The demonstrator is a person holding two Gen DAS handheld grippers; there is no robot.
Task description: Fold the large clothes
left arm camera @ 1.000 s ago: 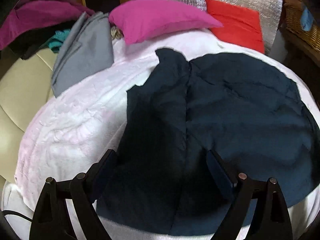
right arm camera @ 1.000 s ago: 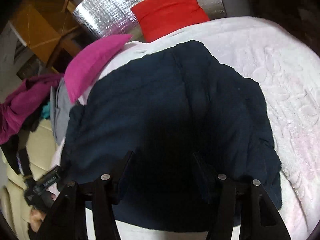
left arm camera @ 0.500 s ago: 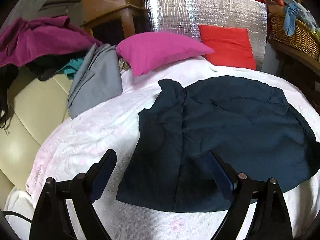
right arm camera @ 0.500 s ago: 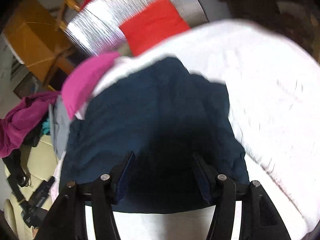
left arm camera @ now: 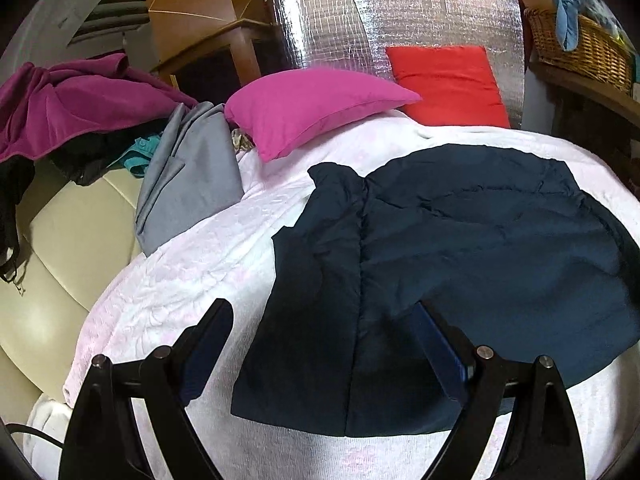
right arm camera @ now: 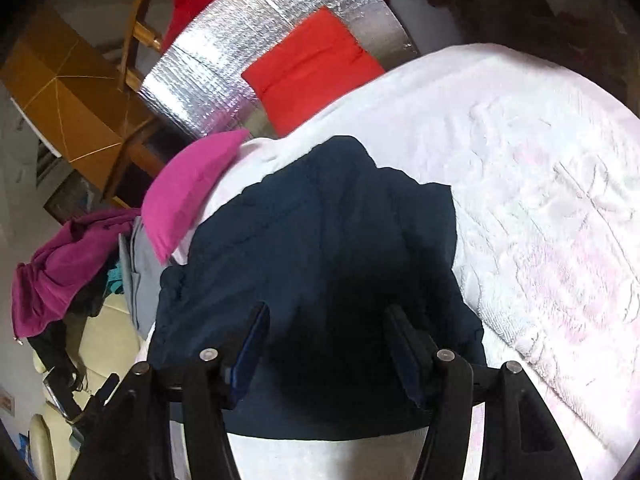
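Observation:
A dark navy garment (left arm camera: pixel 460 264) lies spread flat on a white blanket (left arm camera: pixel 192 272), with one side panel folded over along a long seam. My left gripper (left arm camera: pixel 324 320) hovers open above the garment's near left corner, nothing between its fingers. In the right wrist view the same navy garment (right arm camera: pixel 320 248) fills the middle, and my right gripper (right arm camera: pixel 326 322) stands open above its near edge, holding nothing. Both grippers look clear of the cloth.
A pink pillow (left arm camera: pixel 316 108) and a red cushion (left arm camera: pixel 448 84) lean on a silver foil panel (left arm camera: pixel 400 24) at the back. Grey cloth (left arm camera: pixel 192 176) and a magenta heap (left arm camera: pixel 72 108) lie left on a cream sofa (left arm camera: pixel 52 272). A wicker basket (left arm camera: pixel 580 52) stands at the right.
Both grippers have drawn back from the garment and tipped upward, so more of the room and the blanket's near edge show. The right view has also rolled. The garment has not moved.

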